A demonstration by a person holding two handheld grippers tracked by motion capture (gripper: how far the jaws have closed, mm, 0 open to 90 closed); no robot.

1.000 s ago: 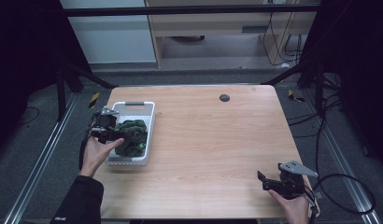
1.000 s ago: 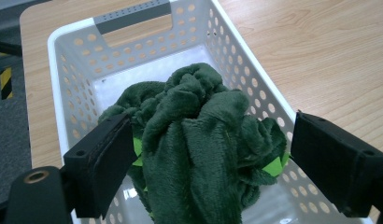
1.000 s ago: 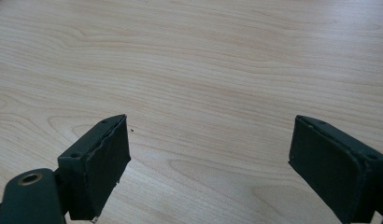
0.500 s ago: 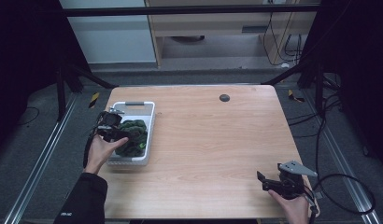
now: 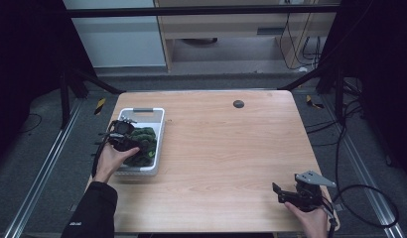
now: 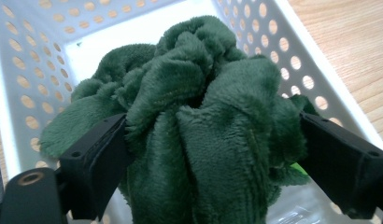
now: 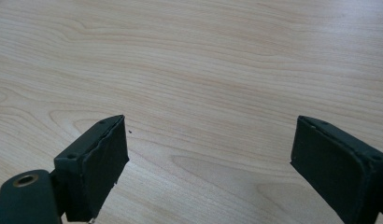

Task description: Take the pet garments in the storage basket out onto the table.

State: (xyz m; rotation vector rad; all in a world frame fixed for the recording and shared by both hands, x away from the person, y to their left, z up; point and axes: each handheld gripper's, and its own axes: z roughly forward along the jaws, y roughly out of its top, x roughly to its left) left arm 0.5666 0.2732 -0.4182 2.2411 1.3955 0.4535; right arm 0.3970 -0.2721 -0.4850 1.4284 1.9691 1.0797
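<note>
The left gripper (image 6: 208,154) is closed around a bunched green plush cloth (image 6: 199,107), held inside the white perforated basket (image 5: 157,124) at the table's nine o'clock edge. Only soft folds are pinched, so the cloth could slip free if lifted fast, or the light basket could be dragged by a snagged fold. The right gripper (image 7: 208,158) is spread wide over bare table (image 7: 203,56) at five o'clock.

Wooden table (image 5: 226,148), light grain, rectangular. Small dark round disc (image 5: 238,103) near its far edge, well apart from everything else. Yellow-and-black items on the grey floor (image 5: 42,144): one (image 5: 100,105) left, one (image 5: 313,102) right. Black cables (image 5: 363,191) at right.
</note>
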